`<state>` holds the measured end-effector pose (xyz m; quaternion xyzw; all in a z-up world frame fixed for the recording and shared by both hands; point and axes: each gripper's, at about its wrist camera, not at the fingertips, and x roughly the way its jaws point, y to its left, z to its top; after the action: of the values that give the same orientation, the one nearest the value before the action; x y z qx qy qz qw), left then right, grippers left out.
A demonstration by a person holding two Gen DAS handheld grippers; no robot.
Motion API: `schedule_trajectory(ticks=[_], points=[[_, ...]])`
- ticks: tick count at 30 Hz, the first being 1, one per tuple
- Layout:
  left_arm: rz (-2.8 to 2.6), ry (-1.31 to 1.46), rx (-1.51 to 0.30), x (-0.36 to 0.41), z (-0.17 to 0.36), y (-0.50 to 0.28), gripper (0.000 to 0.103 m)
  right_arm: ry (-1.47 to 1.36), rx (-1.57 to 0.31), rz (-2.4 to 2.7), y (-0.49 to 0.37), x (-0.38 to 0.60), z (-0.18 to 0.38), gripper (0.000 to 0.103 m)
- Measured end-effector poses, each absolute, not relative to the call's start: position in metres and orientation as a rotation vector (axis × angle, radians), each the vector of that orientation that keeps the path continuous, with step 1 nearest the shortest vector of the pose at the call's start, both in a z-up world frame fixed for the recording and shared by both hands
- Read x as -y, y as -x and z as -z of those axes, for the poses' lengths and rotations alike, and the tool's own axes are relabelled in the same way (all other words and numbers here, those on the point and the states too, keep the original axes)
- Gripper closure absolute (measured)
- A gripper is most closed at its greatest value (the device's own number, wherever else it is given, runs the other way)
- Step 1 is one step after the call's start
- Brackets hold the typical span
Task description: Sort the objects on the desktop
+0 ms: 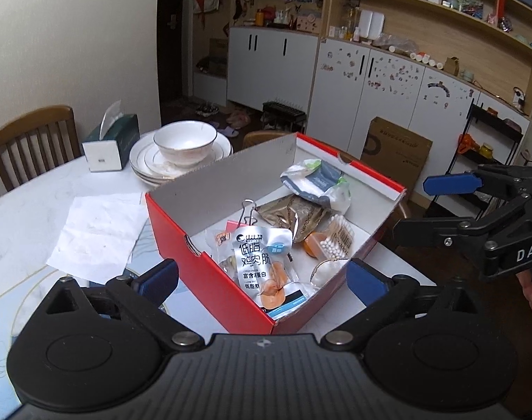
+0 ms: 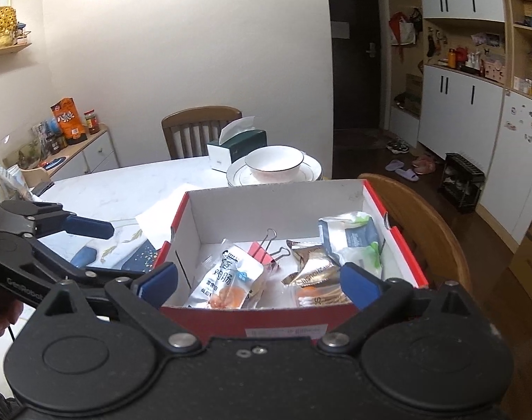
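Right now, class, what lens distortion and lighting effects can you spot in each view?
Left wrist view: cabinets bow with fisheye curvature, dim room, glare on the sausage pack. Right wrist view: door dark, wall evenly lit, box sharp.

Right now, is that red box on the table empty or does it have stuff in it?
It has stuff in it: the red box holds a sausage packet, cotton swabs, a binder clip and pouches.

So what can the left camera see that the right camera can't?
Only the left wrist view shows the flat cardboard box by the cupboards and the right gripper.

Only the right wrist view shows the orange carton on the sideboard and the left gripper.

Both show the red box, the white bowl and the tissue box.
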<state>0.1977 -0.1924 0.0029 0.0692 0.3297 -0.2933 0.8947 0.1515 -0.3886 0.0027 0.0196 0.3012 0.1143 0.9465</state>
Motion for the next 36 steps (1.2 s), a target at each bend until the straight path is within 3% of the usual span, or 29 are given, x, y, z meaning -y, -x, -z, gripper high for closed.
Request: schedule_trajectory(ticks=[36], points=[[0.619, -0.136, -0.629, 0.166, -0.013, -0.179, 0.0, -0.074, -0.609, -0.192, -0.134, 0.366, -0.004, 0.004]])
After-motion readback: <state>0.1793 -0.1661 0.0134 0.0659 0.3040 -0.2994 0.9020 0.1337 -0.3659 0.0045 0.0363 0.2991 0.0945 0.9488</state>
